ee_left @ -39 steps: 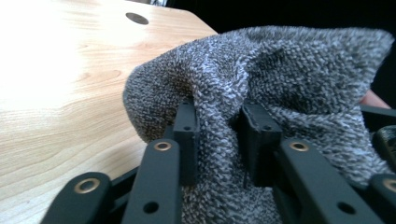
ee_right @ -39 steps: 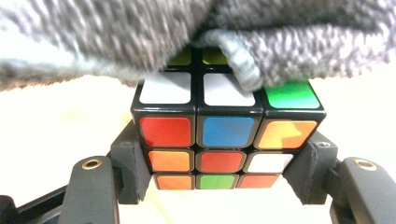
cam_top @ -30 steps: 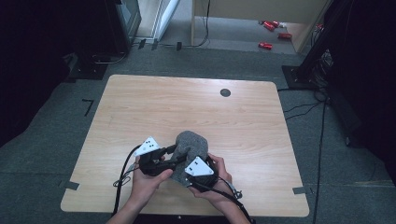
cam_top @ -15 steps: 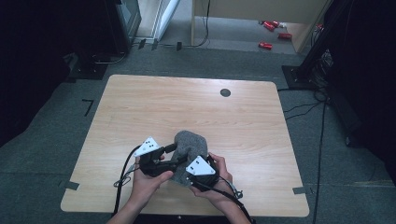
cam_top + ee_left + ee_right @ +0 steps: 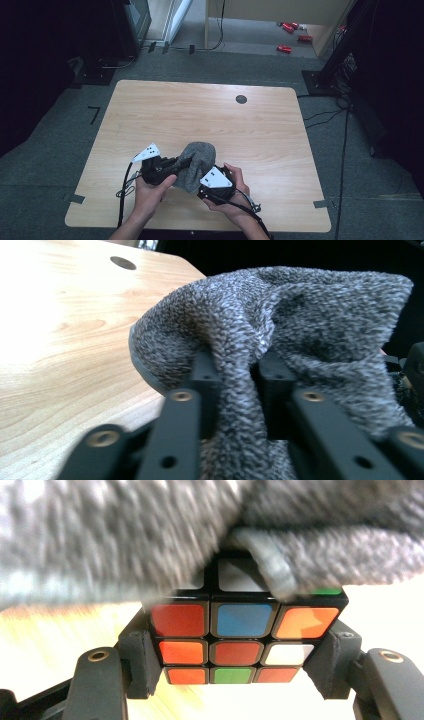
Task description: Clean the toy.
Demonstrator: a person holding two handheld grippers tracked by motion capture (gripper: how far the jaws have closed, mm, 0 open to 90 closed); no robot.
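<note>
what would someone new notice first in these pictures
First, the colour cube clamped between the right gripper jaws, its orange, blue, white and green squares half draped by a grey knitted cloth. Next, the left gripper pinching a fold of that cloth, both held near the front edge of the wooden table.

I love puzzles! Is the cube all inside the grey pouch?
No, partly out: the knitted pouch covers only the top of the Rubik's cube.

A light wooden tabletop (one dark round hole near its far edge) stands on grey carpet. Red objects lie on the floor beyond, beside black cables.
</note>
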